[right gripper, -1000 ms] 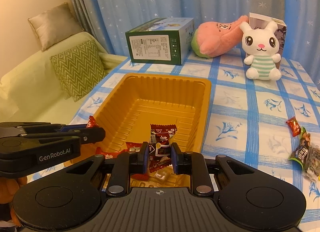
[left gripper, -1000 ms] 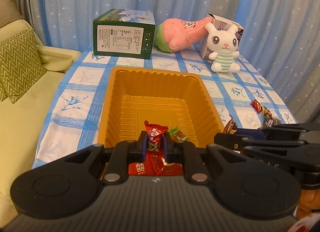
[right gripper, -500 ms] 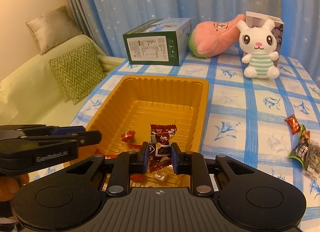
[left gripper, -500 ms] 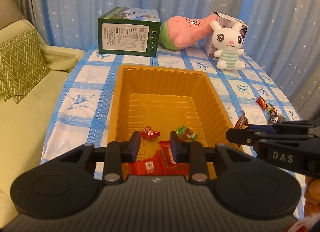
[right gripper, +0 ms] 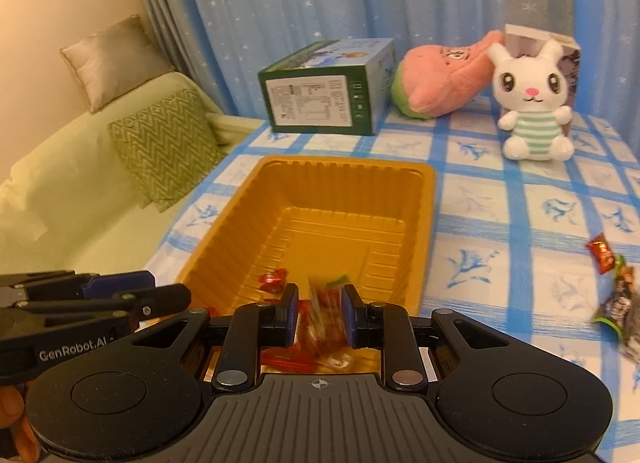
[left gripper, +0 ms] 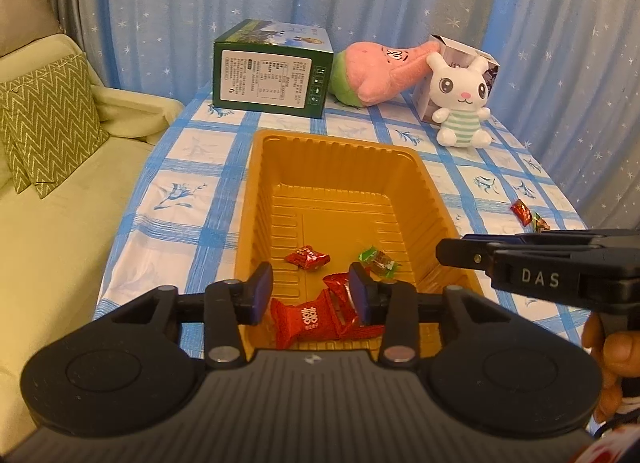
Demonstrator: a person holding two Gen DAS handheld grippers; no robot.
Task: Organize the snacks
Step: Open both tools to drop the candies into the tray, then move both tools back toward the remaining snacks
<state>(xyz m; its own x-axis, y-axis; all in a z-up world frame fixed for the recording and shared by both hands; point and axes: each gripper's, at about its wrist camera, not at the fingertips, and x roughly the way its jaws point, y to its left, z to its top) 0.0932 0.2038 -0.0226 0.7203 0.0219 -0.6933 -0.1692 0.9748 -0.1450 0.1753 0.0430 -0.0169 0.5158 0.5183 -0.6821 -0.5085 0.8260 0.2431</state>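
orange tray (left gripper: 434,199): fills the middle of both views, sitting on the blue checked tablecloth (left gripper: 188,167); it is the drop spot for the snacks.
left gripper (left gripper: 312,293): low centre of the left wrist view, above the near end of the tray; jaws have just been opening and stand apart with nothing pinched between them.
red candies (left gripper: 306,317): lie on the tray floor below the left gripper; a small red candy (left gripper: 307,256) and a green candy (left gripper: 378,258) lie a little further in.
right gripper (right gripper: 318,313): low centre of the right wrist view, also over the near end of the tray; jaws have just been opening, and a blurred red wrapper (right gripper: 322,315) sits in the gap, looking released and on its way down.
loose snacks (right gripper: 612,287): right edge of the right wrist view, on the cloth outside the tray, not yet sorted.
risk, wrapper: it could catch on a pad and hang instead of falling, since the gap is narrow.
risk, bounce: a light candy could skip off the ribbed floor or the near wall and land on the cloth.
risk, crowding: both grippers hang close together, so a careless turn toward the loose snacks could knock them together or nudge the light tray.
risk, bystanders: white rabbit toy (right gripper: 532,103) and green box (right gripper: 328,99) sit in the upper part of the frame, well clear.
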